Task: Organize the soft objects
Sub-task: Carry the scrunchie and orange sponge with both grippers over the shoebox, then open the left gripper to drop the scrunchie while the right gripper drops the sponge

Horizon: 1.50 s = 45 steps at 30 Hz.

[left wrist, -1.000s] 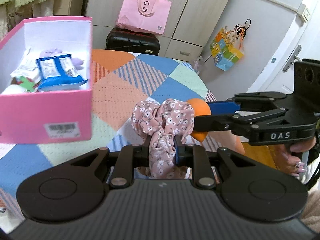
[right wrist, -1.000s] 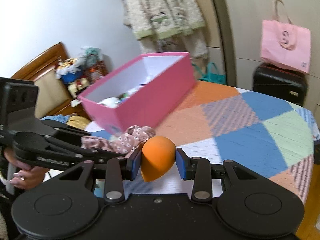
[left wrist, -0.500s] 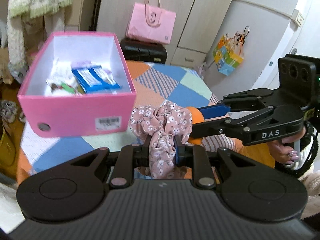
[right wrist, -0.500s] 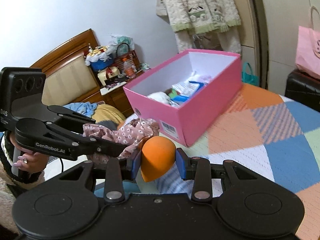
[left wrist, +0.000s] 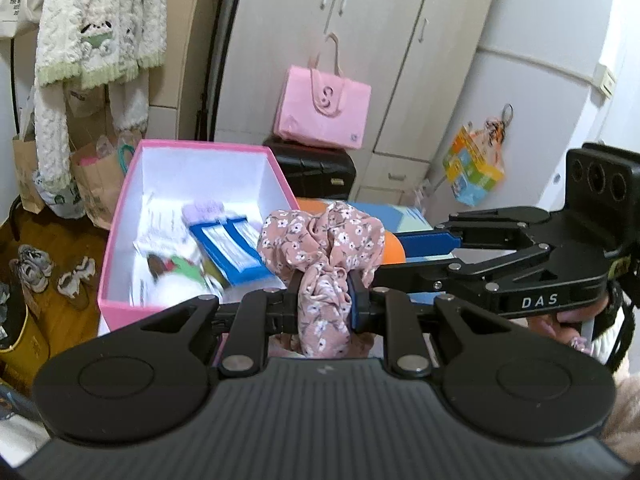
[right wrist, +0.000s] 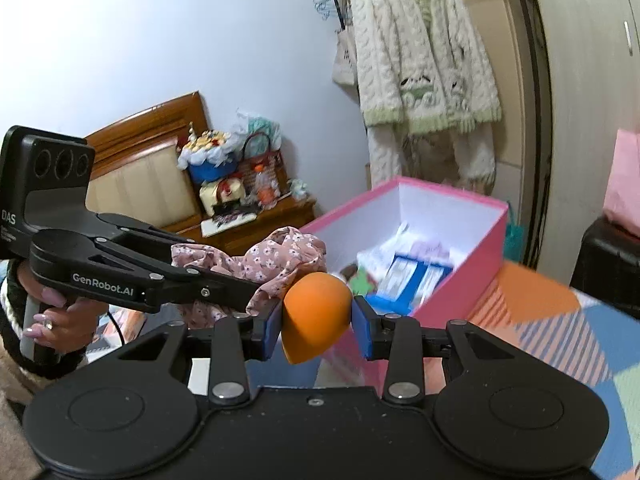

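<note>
My left gripper (left wrist: pixel 323 304) is shut on a pink floral scrunchie (left wrist: pixel 324 248) and holds it in the air at the near edge of the open pink box (left wrist: pixel 120 216). My right gripper (right wrist: pixel 316 326) is shut on an orange egg-shaped sponge (right wrist: pixel 314 316), just right of the scrunchie (right wrist: pixel 280 258). The sponge (left wrist: pixel 394 250) peeks out behind the scrunchie in the left wrist view. The box (right wrist: pixel 460 272) holds blue packets (left wrist: pixel 236 248) and other small items. Both grippers hover close together beside the box.
The box stands on a patchwork-covered table (right wrist: pixel 580 320). A pink bag (left wrist: pixel 324 108) sits on a black suitcase (left wrist: pixel 320 172) by the wardrobe. A knitted cardigan (right wrist: pixel 424 64) hangs behind the box. A wooden bedside cabinet (right wrist: pixel 256 220) is at the left.
Both grippers have risen and swung toward the pink box, which now lies directly ahead and below. Each still holds its object.
</note>
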{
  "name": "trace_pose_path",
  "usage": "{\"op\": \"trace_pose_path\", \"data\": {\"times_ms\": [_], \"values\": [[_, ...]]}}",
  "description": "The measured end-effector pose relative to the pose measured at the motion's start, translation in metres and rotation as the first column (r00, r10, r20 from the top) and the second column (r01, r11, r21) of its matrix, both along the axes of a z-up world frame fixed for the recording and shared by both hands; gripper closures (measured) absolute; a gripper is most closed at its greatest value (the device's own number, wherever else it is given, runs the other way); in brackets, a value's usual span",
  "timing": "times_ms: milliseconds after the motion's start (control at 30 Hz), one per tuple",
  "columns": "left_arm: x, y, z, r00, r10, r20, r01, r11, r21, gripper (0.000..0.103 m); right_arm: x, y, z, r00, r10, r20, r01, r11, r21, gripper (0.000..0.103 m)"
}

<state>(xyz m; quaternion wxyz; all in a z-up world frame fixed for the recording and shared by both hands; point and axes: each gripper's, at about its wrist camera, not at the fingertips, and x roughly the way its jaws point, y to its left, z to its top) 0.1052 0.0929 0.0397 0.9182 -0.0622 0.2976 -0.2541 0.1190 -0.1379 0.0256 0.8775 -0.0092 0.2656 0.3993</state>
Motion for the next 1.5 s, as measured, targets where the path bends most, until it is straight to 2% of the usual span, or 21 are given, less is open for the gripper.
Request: {"op": "trace_pose_path", "data": {"times_ms": [100, 433, 600, 700, 800, 933, 1100, 1233, 1300, 1367, 1500], "values": [[0.019, 0.005, -0.005, 0.999, 0.039, 0.032, -0.039, 0.999, 0.006, 0.084, 0.02, 0.006, 0.003, 1.0, -0.007, 0.019, 0.006, 1.0, 0.021, 0.06], [0.099, 0.015, -0.018, 0.996, 0.091, -0.021, -0.09, 0.996, 0.029, 0.084, 0.095, 0.032, -0.011, 1.0, -0.028, 0.005, 0.028, 0.999, 0.018, 0.06], [0.151, 0.014, -0.03, 0.991, 0.117, -0.069, -0.112, 0.99, 0.08, 0.084, 0.135, 0.052, -0.016, 0.999, -0.023, 0.04, 0.026, 0.997, -0.078, 0.06], [0.182, 0.017, -0.039, 0.982, 0.112, -0.153, -0.105, 0.993, 0.054, 0.084, 0.161, 0.062, -0.023, 0.999, -0.038, 0.016, 0.04, 0.989, -0.14, 0.06], [0.205, 0.021, -0.044, 0.971, 0.122, -0.204, -0.115, 0.992, 0.046, 0.084, 0.181, 0.068, -0.025, 0.999, -0.05, 0.009, 0.051, 0.982, -0.18, 0.06], [0.22, 0.014, -0.045, 0.965, 0.166, -0.203, -0.141, 0.981, 0.131, 0.083, 0.196, 0.077, -0.028, 0.998, -0.057, 0.019, 0.06, 0.97, -0.235, 0.06], [0.235, 0.012, -0.052, 0.955, 0.192, -0.228, -0.158, 0.975, 0.159, 0.081, 0.207, 0.084, -0.034, 0.996, -0.082, 0.036, 0.089, 0.95, -0.298, 0.06], [0.242, 0.008, -0.057, 0.95, 0.229, -0.214, -0.195, 0.966, 0.17, 0.068, 0.216, 0.089, -0.04, 0.995, -0.086, 0.043, 0.095, 0.939, -0.33, 0.06], [0.243, 0.004, -0.056, 0.95, 0.248, -0.188, -0.214, 0.959, 0.184, 0.048, 0.219, 0.093, -0.044, 0.994, -0.098, 0.051, 0.11, 0.928, -0.357, 0.059], [0.24, 0.004, -0.055, 0.949, 0.275, -0.157, -0.244, 0.951, 0.19, 0.044, 0.222, 0.094, -0.047, 0.991, -0.115, 0.064, 0.131, 0.918, -0.373, 0.058], [0.23, 0.007, -0.046, 0.955, 0.267, -0.131, -0.241, 0.952, 0.187, 0.034, 0.216, 0.09, -0.047, 0.992, -0.108, 0.063, 0.123, 0.927, -0.353, 0.056]]}}
